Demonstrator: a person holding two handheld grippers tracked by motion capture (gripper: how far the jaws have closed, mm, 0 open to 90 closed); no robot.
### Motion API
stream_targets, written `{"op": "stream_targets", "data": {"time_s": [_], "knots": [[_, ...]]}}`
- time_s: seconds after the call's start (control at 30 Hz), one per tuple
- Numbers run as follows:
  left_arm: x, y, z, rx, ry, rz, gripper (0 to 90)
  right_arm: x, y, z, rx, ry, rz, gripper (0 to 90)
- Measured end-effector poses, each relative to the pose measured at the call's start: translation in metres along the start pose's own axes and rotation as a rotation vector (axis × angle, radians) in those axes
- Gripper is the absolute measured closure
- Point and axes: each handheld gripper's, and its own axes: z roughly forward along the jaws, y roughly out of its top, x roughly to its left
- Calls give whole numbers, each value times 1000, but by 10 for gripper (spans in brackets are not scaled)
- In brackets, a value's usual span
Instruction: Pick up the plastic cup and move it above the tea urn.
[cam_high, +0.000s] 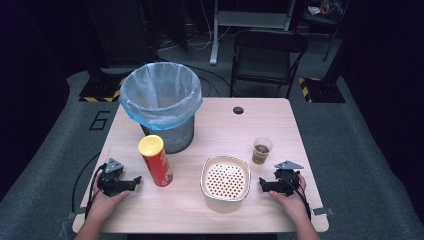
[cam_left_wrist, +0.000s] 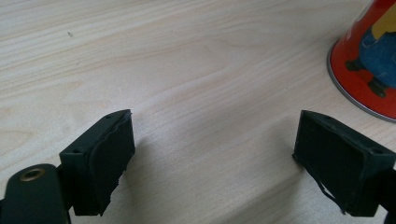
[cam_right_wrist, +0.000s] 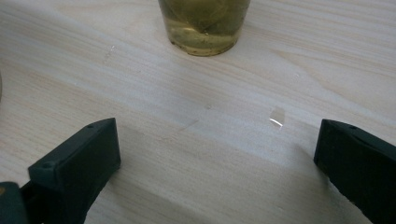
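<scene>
Both jaw pairs are held apart, empty. The cup of liquid (cam_right_wrist: 204, 25) just ahead of the right gripper (cam_high: 263, 185) could be toppled and spilled by a hasty reach.

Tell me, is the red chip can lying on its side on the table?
No, the red chip can stands upright on the table, its yellow lid on top, just in front of the lined trash bin.

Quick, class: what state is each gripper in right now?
Left gripper: open, holding nothing, resting near the red cylindrical crisp can.
Right gripper: open, holding nothing.
</scene>
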Motion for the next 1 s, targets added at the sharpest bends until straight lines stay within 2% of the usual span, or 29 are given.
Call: {"op": "stream_targets", "data": {"time_s": [0.17, 0.27, 0.33, 0.43, 0.5, 0.53, 0.57, 0.63, 0.7, 0.73, 0.83, 0.9, 1.0], "knots": [[0, -1, -1, -7, 7, 1, 123, 1, 0, -1, 3, -3, 5, 39], [0, -1, -1, -6, 9, 1, 123, 3, 1, -7, -10, -12, 20, 233], [0, -1, -1, -6, 12, 4, 123, 2, 0, -10, -11, 0, 2, 291], [0, 0, -1, 2, 8, 1, 123, 3, 0, -12, -9, 6, 5, 381], [0, 0, -1, 3, 8, 2, 123, 5, 1, -14, -9, 33, 20, 404], [0, 0, -1, 2, 7, 0, 123, 5, 2, -14, -7, 30, 2, 411], [0, -1, -1, -8, 13, -2, 123, 7, 4, -15, -5, 24, 7, 412], [0, -1, -1, -5, 13, 1, 123, 8, 7, -18, -25, 28, -3, 423], [-1, -1, -1, -8, 17, -2, 123, 10, 10, -23, -41, 28, 4, 427], [-1, -1, -1, -10, 22, -4, 123, 12, 11, -26, -44, 38, 24, 427], [-1, -1, -2, 3, 18, -7, 123, 16, 15, -35, -69, 44, 27, 431], [-2, -1, -2, 1, 20, -12, 123, 21, 26, -53, -97, 58, -5, 517], [-2, -1, -1, -2, 21, -14, 123, 25, 40, -68, -105, 108, -20, 553]]}}
